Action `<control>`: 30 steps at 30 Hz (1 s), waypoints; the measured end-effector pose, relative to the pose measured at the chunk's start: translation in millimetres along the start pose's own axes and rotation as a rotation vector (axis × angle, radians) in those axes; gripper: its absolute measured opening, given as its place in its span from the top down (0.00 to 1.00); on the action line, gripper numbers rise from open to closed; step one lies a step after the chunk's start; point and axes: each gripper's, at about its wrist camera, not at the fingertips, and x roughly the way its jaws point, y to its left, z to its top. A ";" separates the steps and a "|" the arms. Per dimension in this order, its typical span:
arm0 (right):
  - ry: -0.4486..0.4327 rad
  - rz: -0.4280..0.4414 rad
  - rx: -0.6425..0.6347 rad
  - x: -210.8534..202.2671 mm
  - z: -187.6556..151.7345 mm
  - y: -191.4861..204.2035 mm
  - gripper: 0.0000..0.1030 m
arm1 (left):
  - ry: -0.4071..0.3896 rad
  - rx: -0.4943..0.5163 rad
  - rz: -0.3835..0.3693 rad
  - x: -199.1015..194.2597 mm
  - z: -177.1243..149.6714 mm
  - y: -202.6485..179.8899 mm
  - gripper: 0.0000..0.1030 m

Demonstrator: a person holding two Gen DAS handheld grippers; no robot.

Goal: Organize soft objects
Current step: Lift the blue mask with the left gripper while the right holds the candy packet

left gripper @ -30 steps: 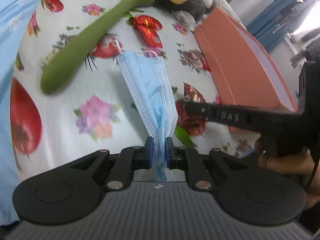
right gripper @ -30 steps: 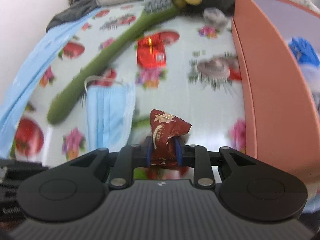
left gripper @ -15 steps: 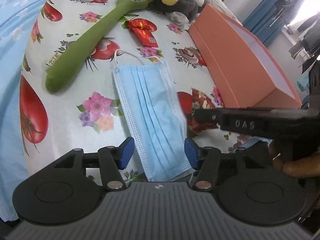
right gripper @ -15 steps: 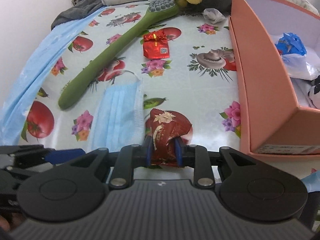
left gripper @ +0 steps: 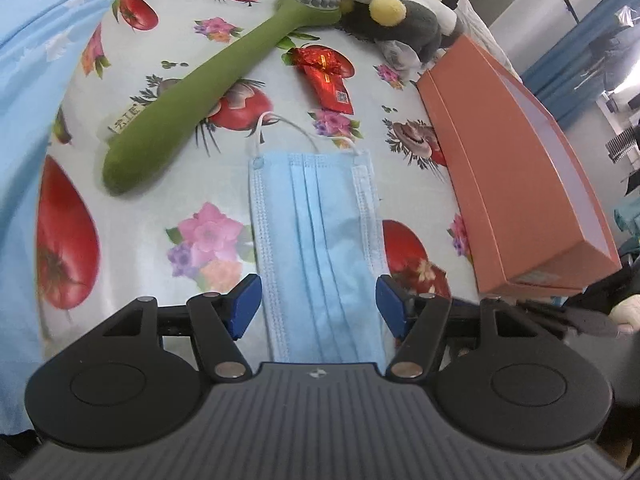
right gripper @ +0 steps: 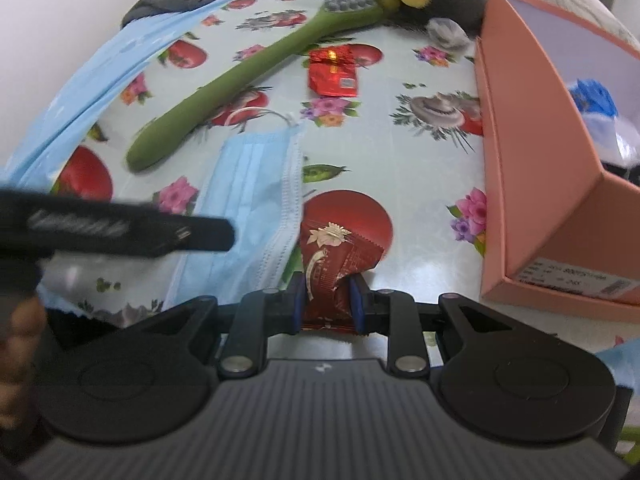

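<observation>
Between opening left tongs (left gripper: pixel 318 304), flat blue mask (left gripper: pixel 316 240), right tongs (right gripper: pixel 327 300) pinching red packet (right gripper: pixel 334 258)

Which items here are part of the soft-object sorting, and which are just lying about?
In play: blue face mask, dark red packet, orange box, left gripper, right gripper.
Lying about: green massage stick, red foil packet, plush toy.

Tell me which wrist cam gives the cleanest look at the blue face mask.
Left wrist. The face mask lies flat and centred there, pleats and ear loop sharp, between the opening jaws of the left gripper, pads clear of it. In the right wrist view it is oblique, partly behind the blurred left gripper.
</observation>
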 end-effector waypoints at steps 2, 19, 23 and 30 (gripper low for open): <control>-0.004 0.010 -0.035 0.3 -0.5 5.2 0.74 | 0.012 -0.021 -0.034 4.8 2.7 -0.3 0.33; 0.004 0.014 -0.079 10.5 -2.2 8.8 0.74 | -0.050 0.020 0.130 5.7 15.8 -1.9 0.32; 0.001 0.011 -0.094 11.5 -2.6 11.4 0.74 | -0.021 -0.020 0.063 12.6 15.3 8.4 0.31; -0.003 0.011 -0.112 12.6 -3.5 14.9 0.74 | 0.012 -0.104 -0.069 26.0 20.8 3.5 0.32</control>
